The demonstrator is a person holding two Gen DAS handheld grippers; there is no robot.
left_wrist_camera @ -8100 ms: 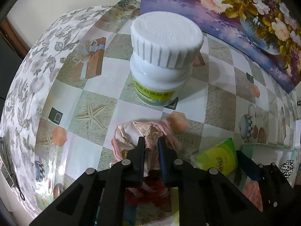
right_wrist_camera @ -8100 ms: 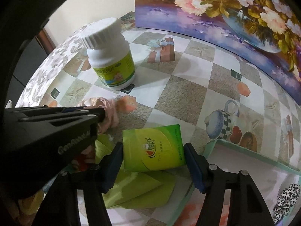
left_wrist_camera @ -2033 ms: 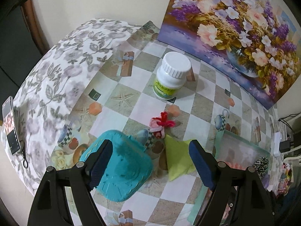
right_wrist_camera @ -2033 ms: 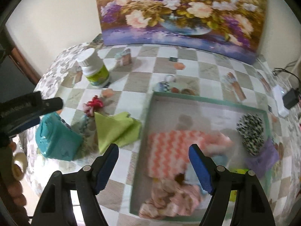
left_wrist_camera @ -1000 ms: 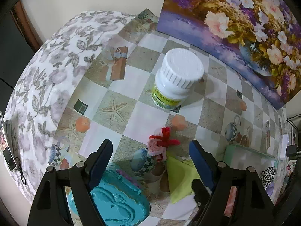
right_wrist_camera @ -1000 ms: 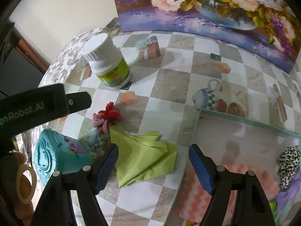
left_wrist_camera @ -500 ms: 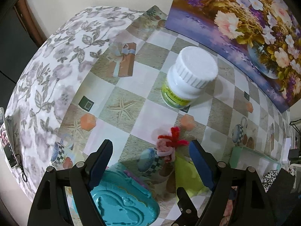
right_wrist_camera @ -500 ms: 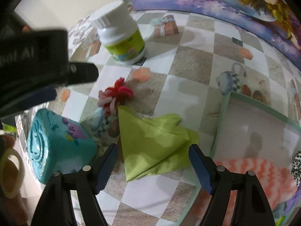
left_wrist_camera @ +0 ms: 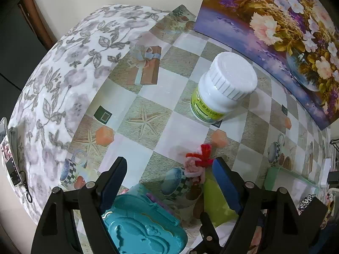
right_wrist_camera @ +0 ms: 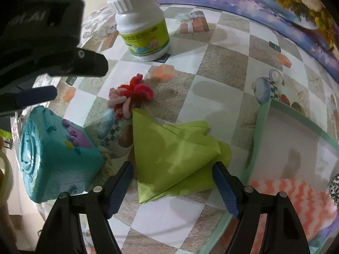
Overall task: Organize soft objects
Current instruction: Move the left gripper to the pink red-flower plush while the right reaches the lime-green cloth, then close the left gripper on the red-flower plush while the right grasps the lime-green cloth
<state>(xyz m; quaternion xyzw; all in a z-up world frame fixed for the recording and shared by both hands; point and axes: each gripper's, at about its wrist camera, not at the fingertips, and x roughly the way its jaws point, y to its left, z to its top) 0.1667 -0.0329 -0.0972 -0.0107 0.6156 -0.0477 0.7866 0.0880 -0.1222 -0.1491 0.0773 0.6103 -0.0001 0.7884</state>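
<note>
A folded green cloth (right_wrist_camera: pixel 175 154) lies on the checked tablecloth; my right gripper (right_wrist_camera: pixel 172 182) is open just above its near part, one finger on each side. A red and pink yarn scrunchie (right_wrist_camera: pixel 131 97) lies at the cloth's far tip; it also shows in the left wrist view (left_wrist_camera: pixel 198 158). My left gripper (left_wrist_camera: pixel 169 177) is open and empty, above the table just short of the scrunchie. A green-rimmed tray (right_wrist_camera: pixel 296 114) at the right holds an orange-and-white zigzag cloth (right_wrist_camera: pixel 296 192) and a spotted item (right_wrist_camera: pixel 335 186).
A white bottle with a green label (left_wrist_camera: pixel 220 93) stands behind the scrunchie. A teal plastic box (right_wrist_camera: pixel 53 160) sits left of the green cloth. A flower painting (left_wrist_camera: pixel 275 21) leans against the wall at the back. The table edge drops off at the left.
Both grippers have moved down and forward toward the table. The right gripper now straddles the green cloth. The left gripper is closer to the scrunchie. Both stay open.
</note>
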